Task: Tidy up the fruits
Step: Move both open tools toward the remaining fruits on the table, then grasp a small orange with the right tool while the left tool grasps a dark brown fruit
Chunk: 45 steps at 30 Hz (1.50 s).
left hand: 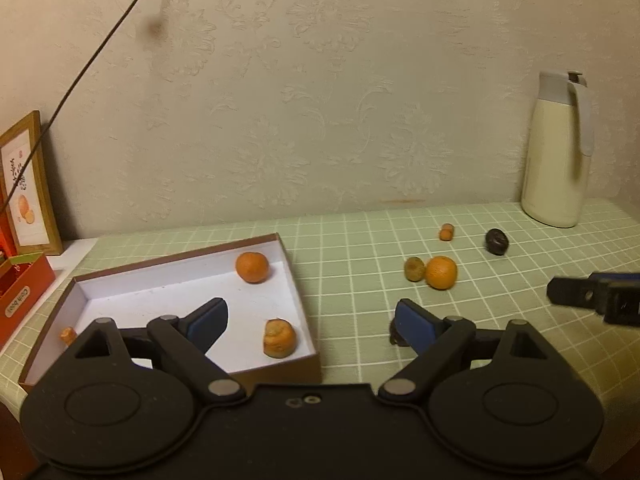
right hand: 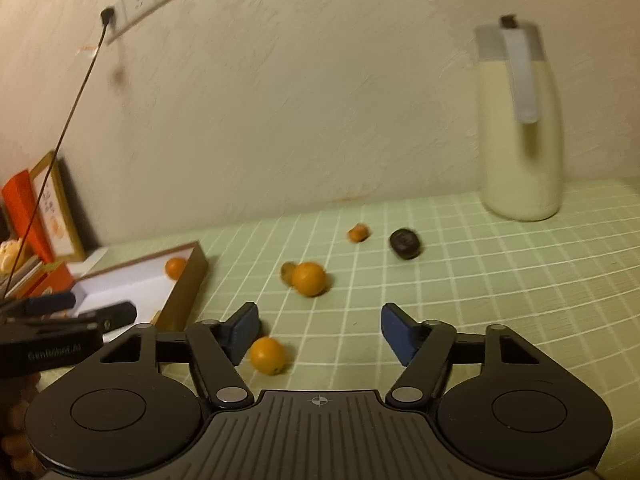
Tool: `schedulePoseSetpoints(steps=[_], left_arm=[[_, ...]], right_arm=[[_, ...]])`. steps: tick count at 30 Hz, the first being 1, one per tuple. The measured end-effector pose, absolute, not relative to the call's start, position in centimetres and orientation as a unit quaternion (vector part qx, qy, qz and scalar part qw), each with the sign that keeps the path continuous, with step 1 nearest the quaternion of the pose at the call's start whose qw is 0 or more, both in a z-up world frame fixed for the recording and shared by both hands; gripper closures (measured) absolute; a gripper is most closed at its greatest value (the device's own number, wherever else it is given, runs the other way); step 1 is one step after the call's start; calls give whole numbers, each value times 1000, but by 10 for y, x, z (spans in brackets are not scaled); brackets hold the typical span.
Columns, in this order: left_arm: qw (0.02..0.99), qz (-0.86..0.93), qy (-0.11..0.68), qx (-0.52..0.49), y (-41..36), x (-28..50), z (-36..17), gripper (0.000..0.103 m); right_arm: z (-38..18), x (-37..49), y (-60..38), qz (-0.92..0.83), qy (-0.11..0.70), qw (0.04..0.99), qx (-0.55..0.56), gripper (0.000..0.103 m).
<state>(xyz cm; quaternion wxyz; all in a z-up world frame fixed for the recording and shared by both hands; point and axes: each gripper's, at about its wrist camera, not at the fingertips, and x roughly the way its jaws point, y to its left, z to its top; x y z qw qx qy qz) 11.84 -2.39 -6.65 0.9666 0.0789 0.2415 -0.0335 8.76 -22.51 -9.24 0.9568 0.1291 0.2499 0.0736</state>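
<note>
A: Was any writing readable?
B: The left gripper [right hand: 102, 314] body carried pale lettering, "GenRobot.AI". The orange box [left hand: 22, 294] bore a label too blurred to read.

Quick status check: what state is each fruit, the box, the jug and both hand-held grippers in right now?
Box: open, no lid, holding fruit.
Orange in box: resting near the far wall.
Peeled fruit: in box, near front corner.
Table orange: loose on cloth, touching a brown fruit.
Dark fruit: loose on cloth.
Near orange: on cloth beside the right pad.
Jug: upright, lid on.
Left hand-held gripper: open, empty.
Right hand-held gripper: open, empty.
</note>
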Motion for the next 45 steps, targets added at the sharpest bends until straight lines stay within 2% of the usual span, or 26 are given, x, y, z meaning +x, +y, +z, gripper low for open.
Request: schedulePoseSetpoints(steps=[4,7,13,15,18,21,25,28,35,38,45], left_arm=[[966,-29,244,83,-20,121,-67,22],[965,-23,247,84,-19,124,-69,23],[960,-60,261,83,-27,139,-78,30],[958,-72,265,85,-30,147,-79,38],[953,-93,280,67,-29,164,-77,45],[947,-118,293,66,-33,180,-80,53],[938,-135,309,76,-43,195,-89,53],[933,-144,321,74,-48,204,-96,58],[926,-158,336,75,-58,213,-106,62],[923,-161,340,77,-63,215,-110,64],[918,-169,349,80,-72,217,-117,64]], right_arm=[[-103,100,-212,93,269,950,126,52],[-112,110,-197,108,283,946,115,53],[-126,126,-182,105,299,943,105,54],[-128,130,-180,98,304,942,102,56],[-132,132,-175,94,308,942,95,61],[-135,133,-170,96,308,942,91,61],[-139,138,-167,92,311,942,86,61],[-143,141,-165,91,315,941,85,61],[-151,150,-161,91,317,940,83,61],[-153,152,-158,93,322,939,78,71],[-153,150,-155,91,320,941,61,71]])
